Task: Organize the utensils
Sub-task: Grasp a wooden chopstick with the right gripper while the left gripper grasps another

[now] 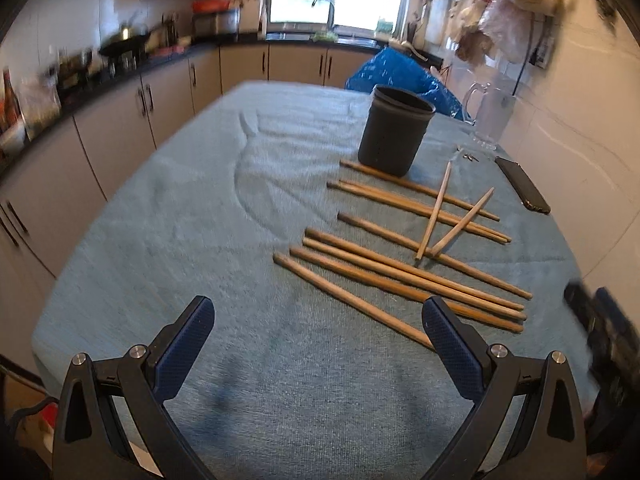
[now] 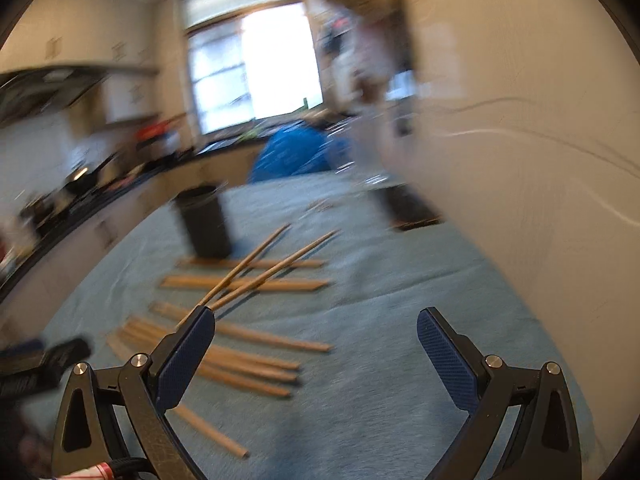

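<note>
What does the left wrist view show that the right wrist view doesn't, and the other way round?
Only the left wrist view shows the sharp glass pitcher, the wok on the counter, and the left gripper, jaws open and empty. Only the right wrist view shows the right gripper, also open and empty. Both share the dark cup, scattered chopsticks, phone, blue bag and teal cloth.

I hold my left gripper (image 1: 318, 322) and my right gripper (image 2: 316, 330) low and level, both with jaws spread wide and gripping nothing.
</note>
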Action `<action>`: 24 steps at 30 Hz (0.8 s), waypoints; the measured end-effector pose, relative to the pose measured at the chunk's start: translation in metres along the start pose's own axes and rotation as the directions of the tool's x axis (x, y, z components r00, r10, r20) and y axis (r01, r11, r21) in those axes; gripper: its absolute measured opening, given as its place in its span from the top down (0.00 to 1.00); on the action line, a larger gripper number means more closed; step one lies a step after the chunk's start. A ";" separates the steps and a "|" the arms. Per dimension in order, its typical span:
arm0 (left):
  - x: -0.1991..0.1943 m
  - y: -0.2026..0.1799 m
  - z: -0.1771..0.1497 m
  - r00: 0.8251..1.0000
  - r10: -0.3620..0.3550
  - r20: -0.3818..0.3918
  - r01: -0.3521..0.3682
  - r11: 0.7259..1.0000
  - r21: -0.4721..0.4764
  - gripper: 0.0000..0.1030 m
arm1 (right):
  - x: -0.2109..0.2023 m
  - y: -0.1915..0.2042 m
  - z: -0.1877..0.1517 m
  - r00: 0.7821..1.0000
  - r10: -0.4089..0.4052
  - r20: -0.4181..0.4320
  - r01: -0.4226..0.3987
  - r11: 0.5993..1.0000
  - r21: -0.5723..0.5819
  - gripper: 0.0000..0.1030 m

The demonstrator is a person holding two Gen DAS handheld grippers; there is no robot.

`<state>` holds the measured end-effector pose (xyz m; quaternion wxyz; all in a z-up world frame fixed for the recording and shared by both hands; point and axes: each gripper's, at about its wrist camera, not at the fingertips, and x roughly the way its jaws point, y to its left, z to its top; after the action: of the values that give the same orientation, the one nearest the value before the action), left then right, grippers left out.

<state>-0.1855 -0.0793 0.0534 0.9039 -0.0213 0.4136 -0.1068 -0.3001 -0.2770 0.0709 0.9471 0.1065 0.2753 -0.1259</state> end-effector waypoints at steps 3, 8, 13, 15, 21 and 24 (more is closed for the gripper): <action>0.013 0.007 0.002 0.994 -0.080 -0.072 0.076 0.995 -0.059 0.09 | 0.005 0.012 -0.004 0.975 0.185 -0.125 -0.199 0.974 -0.111 0.04; 0.039 0.000 -0.001 0.970 -0.146 -0.194 0.136 0.989 -0.063 0.36 | 0.028 0.035 -0.022 0.915 0.260 -0.308 -0.332 0.919 -0.212 0.26; 0.049 -0.001 0.002 0.964 -0.162 -0.212 0.147 0.986 -0.083 0.36 | 0.053 0.051 -0.035 0.880 0.247 -0.405 -0.365 0.898 -0.247 0.51; 0.053 0.000 0.004 0.963 -0.167 -0.213 0.151 0.984 -0.090 0.36 | 0.054 0.055 -0.036 0.873 0.268 -0.407 -0.386 0.890 -0.243 0.51; 0.061 0.003 0.013 0.961 -0.175 -0.213 0.156 0.982 -0.103 0.36 | 0.059 0.073 -0.036 0.771 0.431 -0.468 -0.550 0.822 -0.149 0.55; 0.065 0.002 0.014 0.971 -0.136 -0.195 0.125 0.990 -0.070 0.47 | 0.067 0.083 -0.035 0.686 0.540 -0.487 -0.645 0.761 -0.065 0.55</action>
<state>-0.1335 -0.0916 0.0145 0.8480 -0.0634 0.5026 -0.1559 -0.2380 -0.2008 0.0158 0.8537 0.1050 0.4448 0.2495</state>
